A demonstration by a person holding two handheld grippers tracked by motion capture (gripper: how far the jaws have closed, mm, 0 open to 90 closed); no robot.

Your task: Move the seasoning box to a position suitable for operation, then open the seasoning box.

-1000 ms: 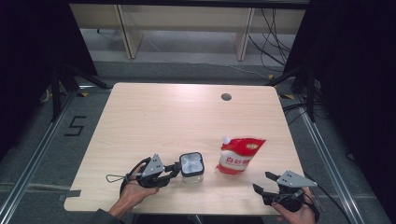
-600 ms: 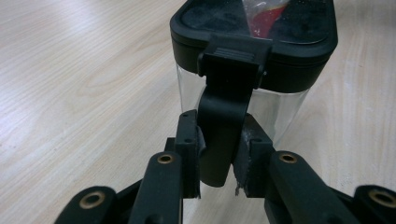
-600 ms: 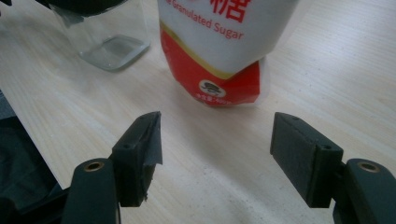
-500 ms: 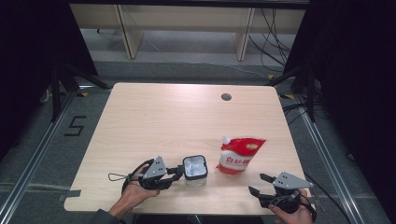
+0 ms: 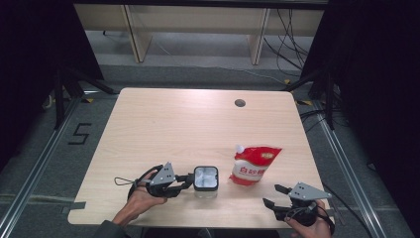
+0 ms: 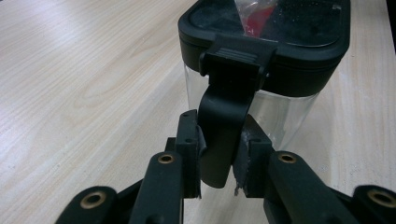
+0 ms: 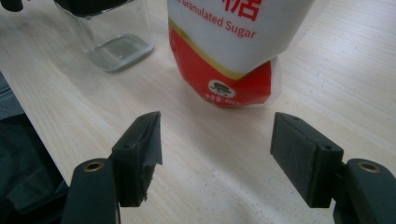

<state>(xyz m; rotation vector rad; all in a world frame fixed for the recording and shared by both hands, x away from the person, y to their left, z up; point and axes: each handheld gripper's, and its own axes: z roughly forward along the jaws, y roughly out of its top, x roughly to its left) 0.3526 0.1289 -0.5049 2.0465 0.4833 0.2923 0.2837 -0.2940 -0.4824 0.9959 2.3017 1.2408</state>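
Observation:
A clear square jar (image 5: 205,179) with a black lid stands near the table's front edge. In the left gripper view the jar (image 6: 264,42) has a black latch (image 6: 224,130) hanging down from its lid, and my left gripper (image 6: 219,154) is shut on that latch. From above, the left gripper (image 5: 188,179) reaches the jar from its left. A red and white sugar pouch (image 5: 252,164) lies to the jar's right. My right gripper (image 5: 272,195) stands open short of the pouch (image 7: 233,51), with nothing between its jaws (image 7: 215,140).
The wooden table (image 5: 163,124) has a round cable hole (image 5: 240,103) at the back right. Both hands sit at the table's front edge. Dark floor, shelving and cables surround the table.
The left gripper and the jar have edged slightly to the right. The right gripper has stayed where it was.

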